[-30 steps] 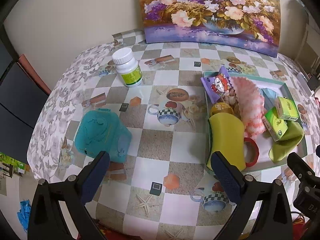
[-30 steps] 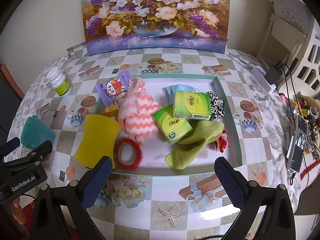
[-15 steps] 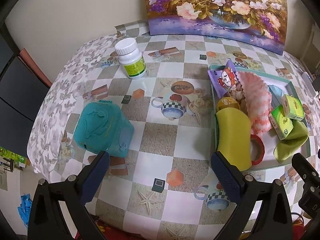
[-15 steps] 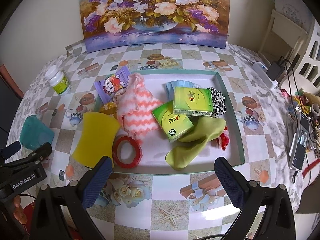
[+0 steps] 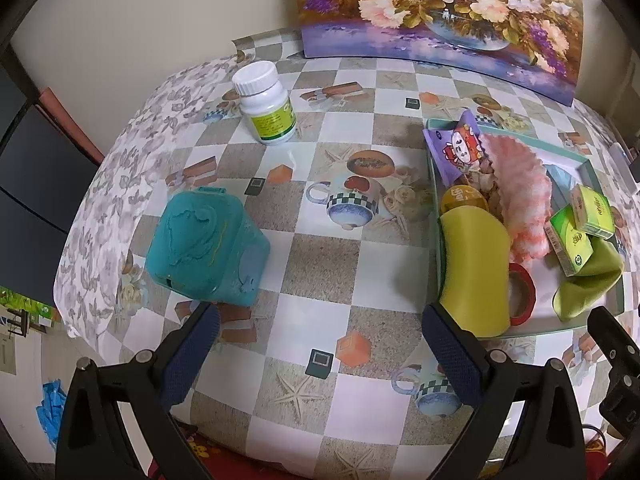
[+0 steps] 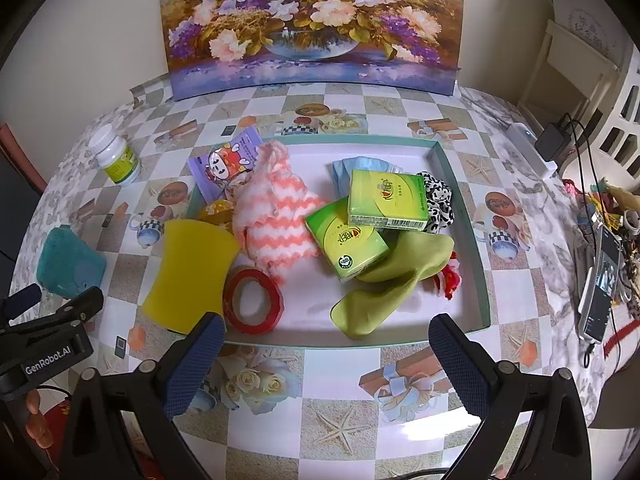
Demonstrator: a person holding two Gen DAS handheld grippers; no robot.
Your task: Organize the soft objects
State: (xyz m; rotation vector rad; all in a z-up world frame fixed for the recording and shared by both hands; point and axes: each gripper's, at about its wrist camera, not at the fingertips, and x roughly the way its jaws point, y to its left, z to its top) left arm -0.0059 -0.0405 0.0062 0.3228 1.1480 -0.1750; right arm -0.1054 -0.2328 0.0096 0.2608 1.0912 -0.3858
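Observation:
A shallow teal-rimmed tray holds a yellow sponge, a pink-and-white knit cloth, a green cloth, two green tissue packs, a red tape ring, a purple snack packet and a black-and-white scrunchie. My right gripper hangs open over the tray's front edge, holding nothing. My left gripper is open above bare tablecloth, between a teal box and the sponge.
A white pill bottle stands at the back left. A flower painting leans against the wall. At the table's right side lie a phone, cables and a charger. The table edge drops off at the left.
The left gripper has drawn nearer to the table, so the teal box and bottle look larger. The right gripper has edged slightly closer to the tray. Both stayed open.

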